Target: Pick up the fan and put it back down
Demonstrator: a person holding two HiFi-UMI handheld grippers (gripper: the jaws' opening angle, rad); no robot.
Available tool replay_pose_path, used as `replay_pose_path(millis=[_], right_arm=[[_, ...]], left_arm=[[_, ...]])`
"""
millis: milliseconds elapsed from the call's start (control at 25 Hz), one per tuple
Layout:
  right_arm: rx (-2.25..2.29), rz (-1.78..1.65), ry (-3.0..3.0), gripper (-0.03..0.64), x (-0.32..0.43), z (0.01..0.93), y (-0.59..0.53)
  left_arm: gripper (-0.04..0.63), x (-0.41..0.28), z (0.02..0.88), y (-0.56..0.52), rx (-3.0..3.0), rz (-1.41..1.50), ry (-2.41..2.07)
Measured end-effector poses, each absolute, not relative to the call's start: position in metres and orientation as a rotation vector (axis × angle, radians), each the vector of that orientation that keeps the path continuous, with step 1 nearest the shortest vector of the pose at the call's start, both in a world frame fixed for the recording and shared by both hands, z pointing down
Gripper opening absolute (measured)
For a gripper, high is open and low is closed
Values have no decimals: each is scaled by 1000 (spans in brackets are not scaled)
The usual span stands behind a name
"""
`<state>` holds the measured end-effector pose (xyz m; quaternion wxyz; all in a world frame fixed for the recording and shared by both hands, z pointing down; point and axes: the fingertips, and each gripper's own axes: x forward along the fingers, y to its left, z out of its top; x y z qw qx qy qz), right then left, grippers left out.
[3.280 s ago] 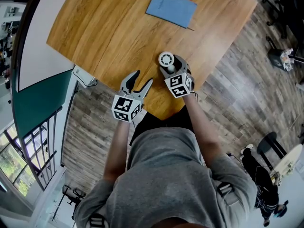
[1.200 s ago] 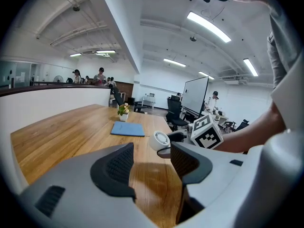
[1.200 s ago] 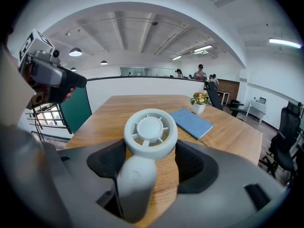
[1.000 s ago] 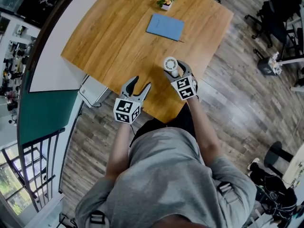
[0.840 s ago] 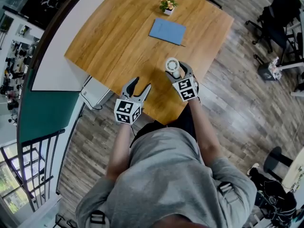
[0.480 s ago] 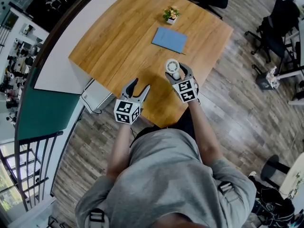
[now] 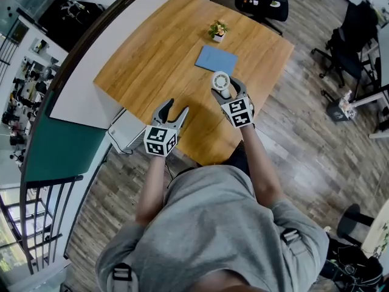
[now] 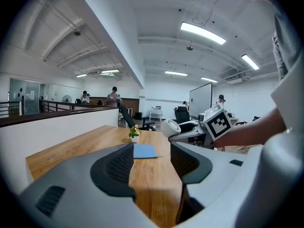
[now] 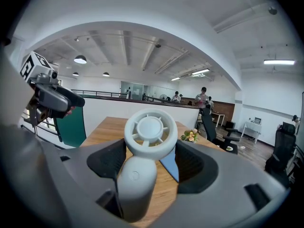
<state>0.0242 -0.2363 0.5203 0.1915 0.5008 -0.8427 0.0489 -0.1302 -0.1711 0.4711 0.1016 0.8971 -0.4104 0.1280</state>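
Clasping fan [image 7: 220, 79] in right gripper [image 7: 227, 90] above table [image 7: 152, 47]

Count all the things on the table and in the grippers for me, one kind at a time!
fan: 1
blue notebook: 1
potted flowers: 1
grippers: 2, the left gripper, which is empty, and the right gripper, which holds the fan
Total: 5

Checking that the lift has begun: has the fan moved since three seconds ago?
Yes. In the head view the fan, held in the right gripper, now shows nearer the blue notebook, further up the picture.
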Motion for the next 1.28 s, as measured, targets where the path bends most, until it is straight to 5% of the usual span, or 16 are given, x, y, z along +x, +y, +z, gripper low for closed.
replay_pose_path(millis=[1280], right_arm=[[1344,158,-2343,327,14,534,-227]], left_arm=[[250,-138,480,-169,2619,378,-1213]])
